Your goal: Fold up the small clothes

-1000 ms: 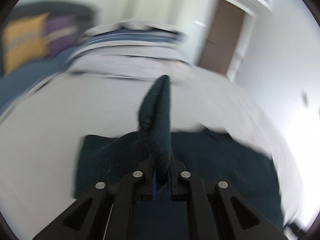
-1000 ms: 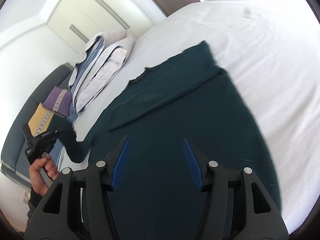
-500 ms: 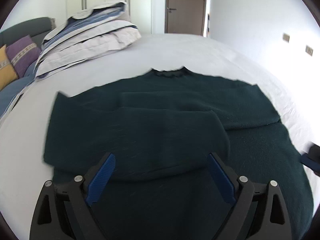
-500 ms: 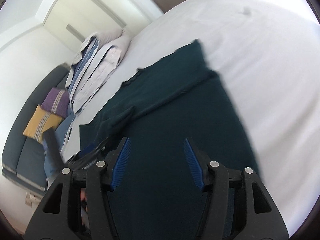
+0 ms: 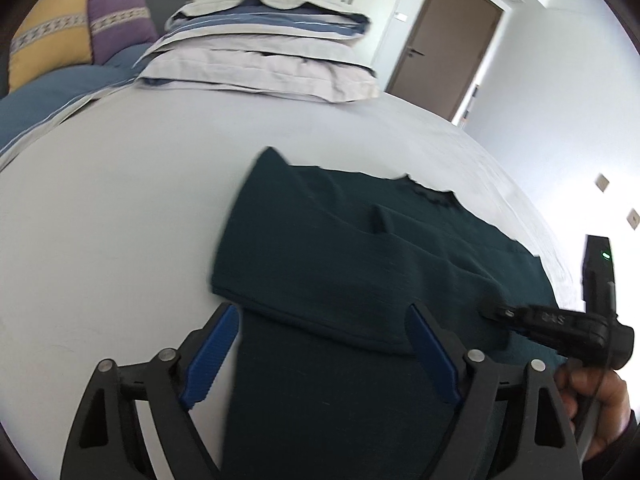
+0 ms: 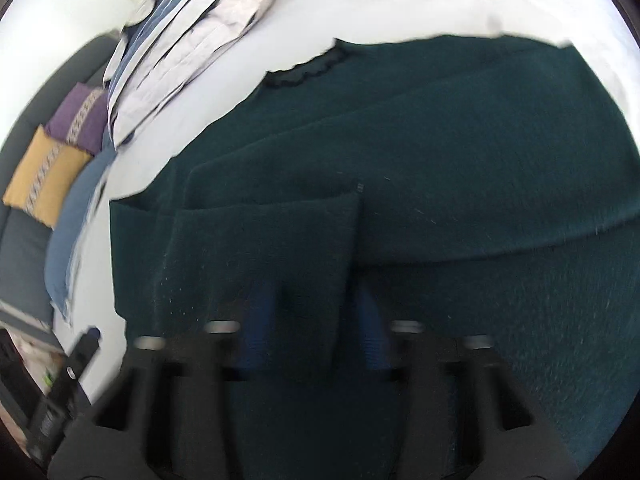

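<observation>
A dark green sweater (image 5: 360,280) lies flat on the white bed sheet (image 5: 100,220), with one sleeve (image 5: 340,288) folded across its front. My left gripper (image 5: 320,344) hovers over the sleeve's near edge at the sweater's left side. Its jaws stand wide and are closing, and the pads touch nothing. My right gripper (image 5: 490,312) comes in from the right, shut on the end of that sleeve. In the blurred right wrist view the sleeve's cuff (image 6: 280,248) runs down between the right gripper (image 6: 314,332) fingers.
A stack of pillows (image 5: 272,52) lies at the head of the bed. Yellow (image 5: 48,48) and purple (image 5: 120,20) cushions sit on a sofa to the left. A brown door (image 5: 444,44) is behind. A person's hand (image 5: 592,400) holds the right gripper.
The left gripper let go of the sleeve it held up, and that sleeve now lies across the sweater. The right gripper swept left over the sweater and closed on the sleeve's end.
</observation>
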